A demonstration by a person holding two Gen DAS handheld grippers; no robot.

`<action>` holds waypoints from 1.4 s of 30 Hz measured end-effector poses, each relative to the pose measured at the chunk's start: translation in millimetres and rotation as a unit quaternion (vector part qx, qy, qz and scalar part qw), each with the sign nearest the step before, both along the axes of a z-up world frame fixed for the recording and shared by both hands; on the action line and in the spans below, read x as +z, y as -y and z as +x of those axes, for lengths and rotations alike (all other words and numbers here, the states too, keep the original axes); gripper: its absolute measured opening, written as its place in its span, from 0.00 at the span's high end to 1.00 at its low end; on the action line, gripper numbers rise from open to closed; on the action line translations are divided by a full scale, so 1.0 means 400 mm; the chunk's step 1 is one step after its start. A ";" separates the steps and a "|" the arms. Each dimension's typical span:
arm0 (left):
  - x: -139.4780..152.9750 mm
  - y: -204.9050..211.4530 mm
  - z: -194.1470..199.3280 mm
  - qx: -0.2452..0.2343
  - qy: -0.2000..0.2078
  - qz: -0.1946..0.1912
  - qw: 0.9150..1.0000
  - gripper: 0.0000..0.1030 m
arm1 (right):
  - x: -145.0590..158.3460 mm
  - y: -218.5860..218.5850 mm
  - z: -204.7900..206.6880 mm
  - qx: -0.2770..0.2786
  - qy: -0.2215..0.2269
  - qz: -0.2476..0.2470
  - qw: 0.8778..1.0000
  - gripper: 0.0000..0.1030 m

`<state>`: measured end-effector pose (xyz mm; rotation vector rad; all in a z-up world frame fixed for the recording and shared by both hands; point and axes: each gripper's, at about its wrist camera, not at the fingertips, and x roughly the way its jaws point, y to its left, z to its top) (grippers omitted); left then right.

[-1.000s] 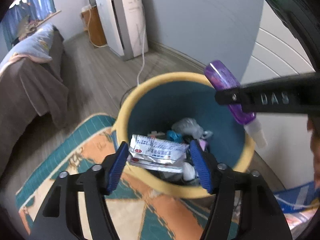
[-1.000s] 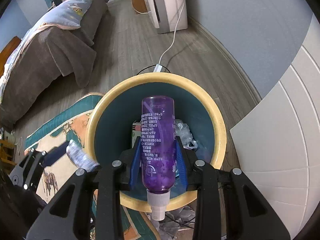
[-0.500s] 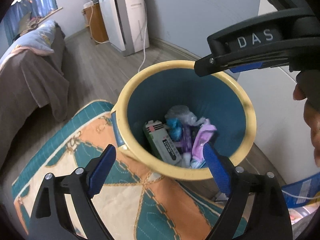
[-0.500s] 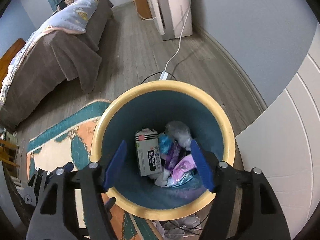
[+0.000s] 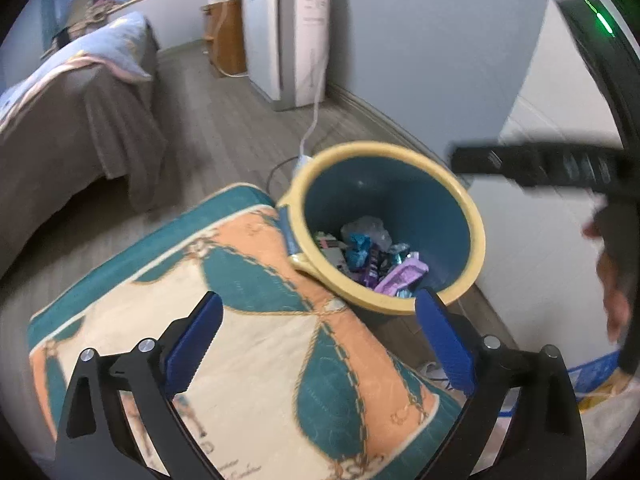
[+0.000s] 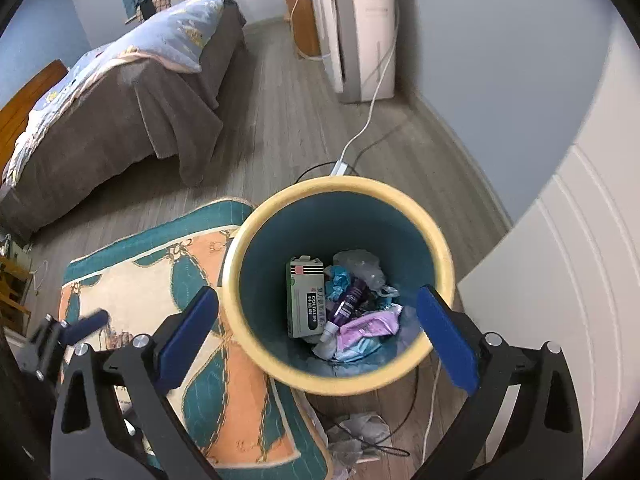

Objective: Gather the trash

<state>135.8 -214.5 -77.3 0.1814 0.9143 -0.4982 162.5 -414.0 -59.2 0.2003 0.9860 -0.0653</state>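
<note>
Bedroom floor w/ rug (image 6: pixel 132 280): both grippers angled down over bin (image 6: pixel 400 200), fingers opening, nothing between.

Bin (image 5: pixel 474 236) bottom behind near rim

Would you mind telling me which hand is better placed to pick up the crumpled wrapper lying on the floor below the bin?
Right. The crumpled wrapper lies just ahead of the right tool, whose jaws are opening and empty. The left tool, also empty, hangs over the rug.
</note>
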 end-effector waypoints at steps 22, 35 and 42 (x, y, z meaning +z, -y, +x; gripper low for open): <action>0.215 -0.077 -0.248 0.054 0.134 -0.006 0.989 0.05 | 0.190 -0.052 -0.332 -0.031 0.112 -0.034 0.993 0.05; 0.179 -0.114 -0.220 0.066 0.129 -0.007 0.989 0.05 | 0.216 -0.139 -0.362 -0.003 0.140 -0.111 0.984 0.06; 0.180 -0.116 -0.226 0.061 0.131 -0.002 0.990 0.05 | 0.211 -0.142 -0.363 -0.007 0.134 -0.108 0.985 0.06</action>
